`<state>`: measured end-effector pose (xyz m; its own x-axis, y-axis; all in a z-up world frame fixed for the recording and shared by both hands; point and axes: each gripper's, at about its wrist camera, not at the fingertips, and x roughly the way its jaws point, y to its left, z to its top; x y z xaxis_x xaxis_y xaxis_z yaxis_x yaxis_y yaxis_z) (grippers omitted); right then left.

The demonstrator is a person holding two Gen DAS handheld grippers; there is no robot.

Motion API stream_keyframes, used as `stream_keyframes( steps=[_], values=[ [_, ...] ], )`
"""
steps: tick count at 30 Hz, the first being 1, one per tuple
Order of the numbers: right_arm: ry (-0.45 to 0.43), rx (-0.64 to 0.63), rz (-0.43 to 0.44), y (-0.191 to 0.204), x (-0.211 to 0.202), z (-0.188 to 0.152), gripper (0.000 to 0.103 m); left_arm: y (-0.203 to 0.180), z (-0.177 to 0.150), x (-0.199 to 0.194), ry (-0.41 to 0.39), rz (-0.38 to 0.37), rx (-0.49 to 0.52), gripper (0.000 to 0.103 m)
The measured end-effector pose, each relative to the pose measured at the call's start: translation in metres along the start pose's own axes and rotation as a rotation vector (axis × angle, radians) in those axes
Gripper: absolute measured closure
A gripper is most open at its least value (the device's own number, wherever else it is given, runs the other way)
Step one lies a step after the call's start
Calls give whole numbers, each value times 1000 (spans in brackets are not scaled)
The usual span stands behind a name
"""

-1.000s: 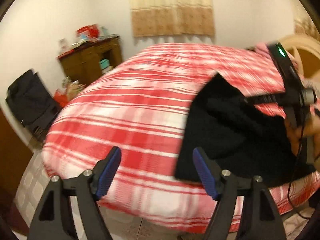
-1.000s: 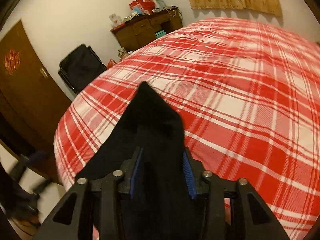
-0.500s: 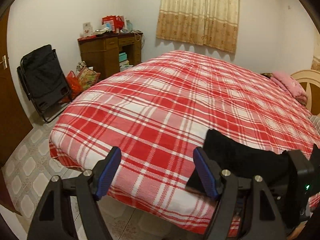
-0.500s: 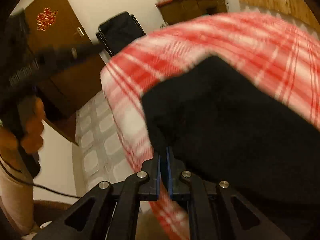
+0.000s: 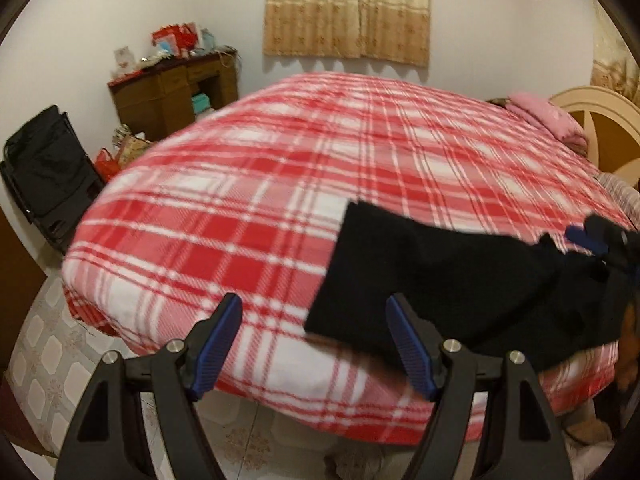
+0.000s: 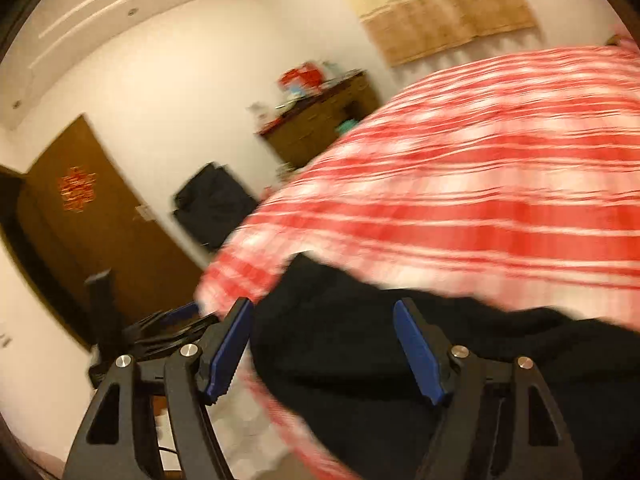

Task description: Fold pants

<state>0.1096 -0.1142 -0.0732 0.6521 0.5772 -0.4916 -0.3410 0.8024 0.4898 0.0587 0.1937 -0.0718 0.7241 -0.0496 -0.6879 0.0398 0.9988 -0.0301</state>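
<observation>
Black pants (image 5: 448,280) lie flat on the red plaid bed (image 5: 280,184), near its front right edge. My left gripper (image 5: 316,336) hangs open over the bed's front edge, just left of the pants, with nothing between its blue pads. My right gripper (image 6: 324,348) is opening its jaws; the pants (image 6: 360,360) lie under and between the pads, which do not press on them. In the left wrist view the right gripper (image 5: 604,252) shows at the far right, at the other end of the pants. The right wrist view is blurred.
A wooden dresser (image 5: 172,92) with clutter and a black folding chair (image 5: 44,172) stand left of the bed. A pink pillow (image 5: 548,116) and a cream headboard (image 5: 600,120) are at the right. A brown door (image 6: 80,216) is on the left wall. The floor is tiled.
My right gripper, shut on the black pants before, has parted its jaws and let go. The pants have come down onto the bed's front right. The right view has swung sideways.
</observation>
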Motion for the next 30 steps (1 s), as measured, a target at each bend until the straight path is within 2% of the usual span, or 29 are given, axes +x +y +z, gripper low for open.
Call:
stream_keyframes(
  steps=[5, 7, 10, 11, 12, 13, 15, 18, 20, 23, 26, 28, 30],
  values=[
    [-13, 53, -111, -39, -25, -6, 30, 6, -3, 23, 35, -74, -86, 26],
    [-9, 64, -118, -48, -35, -10, 31, 7, -2, 36, 54, -65, -115, 26],
    [16, 59, -105, -57, -38, -10, 33, 4, -5, 50, 90, -118, -149, 29],
    [31, 47, -94, -58, -38, -11, 33, 0, -5, 50, 83, -119, -141, 32],
    [51, 35, -81, -58, -33, -10, 32, -5, -5, 49, 75, -116, -123, 43],
    [76, 16, -72, -56, -29, -7, 32, -11, -5, 50, 75, -118, -94, 48],
    [102, -42, -94, -51, -21, -3, 32, -19, -3, 49, 59, -96, -70, 54],
    [129, -103, -80, -44, -3, 6, 32, -19, 8, 45, 31, -103, -76, 58],
    [168, -112, -58, -43, 13, 10, 32, -21, 18, 34, -26, -104, -70, 58],
    [261, -89, -19, -41, 32, 6, 32, -20, 31, 29, -78, -91, -61, 58],
    [315, -133, -52, -36, 38, -1, 32, -17, 33, 42, -69, -85, -58, 58],
    [331, -187, -112, -34, 40, -4, 32, -12, 28, 56, -22, -56, -68, 58],
    [327, -174, -135, -42, 41, -1, 32, -3, 17, 67, 31, -47, -103, 58]
  ],
)
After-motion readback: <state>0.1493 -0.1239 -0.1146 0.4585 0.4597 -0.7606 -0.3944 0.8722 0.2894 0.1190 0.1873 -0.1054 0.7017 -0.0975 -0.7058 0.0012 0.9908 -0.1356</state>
